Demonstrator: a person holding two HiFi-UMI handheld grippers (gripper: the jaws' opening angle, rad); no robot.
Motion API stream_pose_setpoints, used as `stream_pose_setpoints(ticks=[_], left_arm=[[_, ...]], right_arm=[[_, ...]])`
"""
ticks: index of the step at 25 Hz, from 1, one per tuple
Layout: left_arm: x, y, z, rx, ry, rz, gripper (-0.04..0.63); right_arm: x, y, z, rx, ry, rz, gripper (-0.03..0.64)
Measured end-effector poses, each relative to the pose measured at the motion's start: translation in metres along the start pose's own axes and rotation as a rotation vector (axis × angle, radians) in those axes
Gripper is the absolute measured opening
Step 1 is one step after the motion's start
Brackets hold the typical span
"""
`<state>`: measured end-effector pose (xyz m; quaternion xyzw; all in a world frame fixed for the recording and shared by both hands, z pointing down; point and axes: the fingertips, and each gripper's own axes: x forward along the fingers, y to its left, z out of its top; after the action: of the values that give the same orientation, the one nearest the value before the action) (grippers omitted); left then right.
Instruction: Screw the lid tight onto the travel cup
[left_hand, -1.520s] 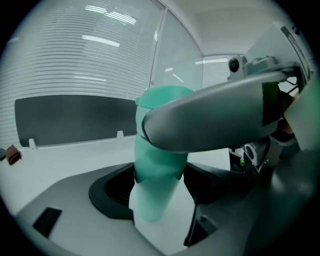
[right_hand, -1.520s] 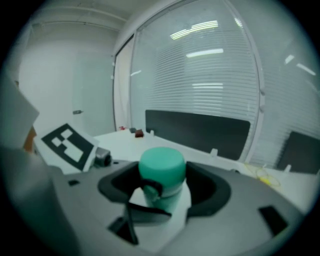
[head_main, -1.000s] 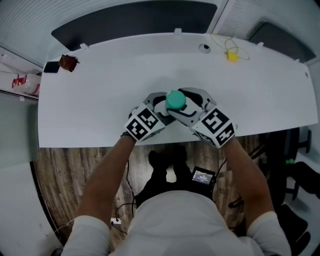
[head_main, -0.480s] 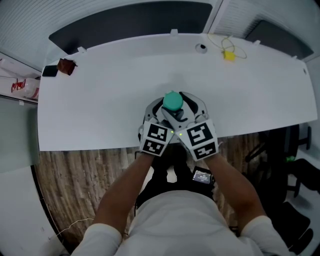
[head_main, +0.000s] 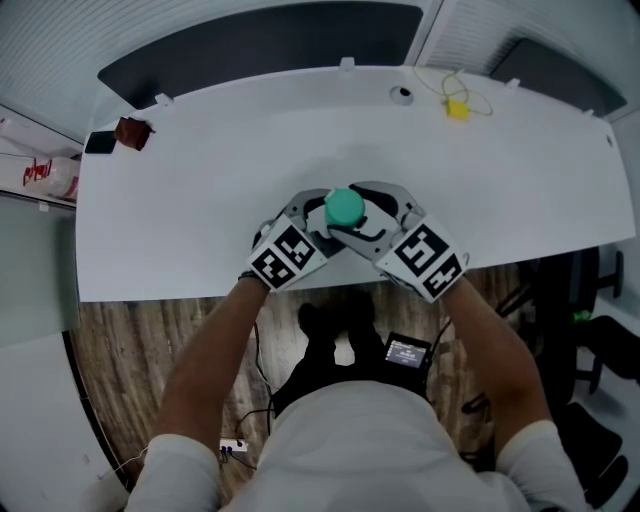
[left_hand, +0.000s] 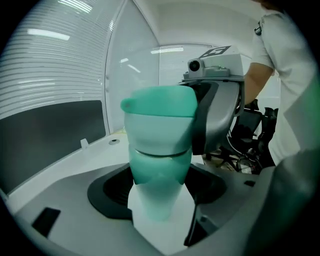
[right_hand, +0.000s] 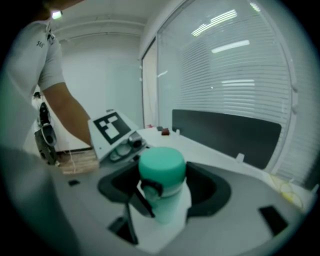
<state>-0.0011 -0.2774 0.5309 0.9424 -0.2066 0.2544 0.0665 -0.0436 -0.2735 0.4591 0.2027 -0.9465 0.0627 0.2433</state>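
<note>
Head view's centre shows only the lid; gripper views reveal left gripper clamping the travel cup, right gripper seemingly pinching the lid.

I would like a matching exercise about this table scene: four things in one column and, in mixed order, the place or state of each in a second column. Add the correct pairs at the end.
Things
1. lid
2. yellow item with cord
3. brown item
4. left gripper

Places or states
A. near the far left corner of the table
B. shut on the body of the travel cup
C. far side of the table, toward the right
D. green, on top of the cup, gripped by the right gripper

Pairs: 1-D, 2-C, 3-A, 4-B
</note>
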Motion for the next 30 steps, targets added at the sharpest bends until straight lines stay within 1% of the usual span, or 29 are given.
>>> stream_pose_setpoints(ticks=[2, 5, 8, 10, 11, 12, 14, 17, 20, 23, 24, 26, 28, 30], left_arm=[[0.000, 0.003, 0.001, -0.029, -0.018, 0.049, 0.322], [0.000, 0.008, 0.003, -0.097, -0.068, 0.177, 0.322], [0.000, 0.013, 0.004, -0.153, -0.094, 0.290, 0.321], [0.000, 0.015, 0.003, -0.177, -0.096, 0.341, 0.322], [0.000, 0.015, 0.003, -0.184, -0.095, 0.354, 0.322], [0.000, 0.015, 0.003, -0.186, -0.094, 0.354, 0.322], [-0.002, 0.012, 0.002, -0.173, -0.094, 0.313, 0.322], [-0.006, 0.007, -0.001, -0.112, -0.079, 0.194, 0.322], [-0.006, 0.003, -0.002, -0.037, -0.039, 0.072, 0.322], [-0.004, -0.001, -0.001, 0.005, 0.000, -0.015, 0.322], [-0.003, -0.001, 0.000, 0.005, 0.005, -0.026, 0.322], [-0.002, -0.001, 0.000, -0.010, -0.004, -0.012, 0.322], [-0.003, 0.000, 0.002, -0.041, -0.032, 0.044, 0.322], [-0.003, 0.003, 0.002, -0.084, -0.061, 0.125, 0.322]], right_arm=[[0.000, -0.003, 0.000, 0.021, -0.001, -0.050, 0.305], [-0.001, -0.007, 0.000, 0.085, -0.014, -0.171, 0.305], [-0.002, -0.011, 0.000, 0.129, -0.025, -0.283, 0.305], [-0.002, -0.011, 0.000, 0.127, -0.026, -0.332, 0.305], [-0.002, -0.011, 0.000, 0.119, -0.024, -0.344, 0.305], [-0.002, -0.011, 0.000, 0.111, -0.023, -0.345, 0.305], [-0.002, -0.009, 0.000, 0.102, -0.022, -0.317, 0.305], [-0.001, -0.005, 0.000, 0.071, -0.017, -0.244, 0.305], [0.000, -0.001, 0.000, 0.042, -0.005, -0.140, 0.305], [0.001, 0.002, 0.000, 0.014, 0.017, -0.050, 0.305], [0.002, 0.002, 0.000, 0.009, 0.021, -0.038, 0.305], [0.001, 0.001, 0.000, 0.020, 0.016, -0.047, 0.305], [0.000, 0.000, 0.000, 0.050, 0.000, -0.088, 0.305], [-0.001, -0.001, 0.000, 0.086, -0.015, -0.152, 0.305]])
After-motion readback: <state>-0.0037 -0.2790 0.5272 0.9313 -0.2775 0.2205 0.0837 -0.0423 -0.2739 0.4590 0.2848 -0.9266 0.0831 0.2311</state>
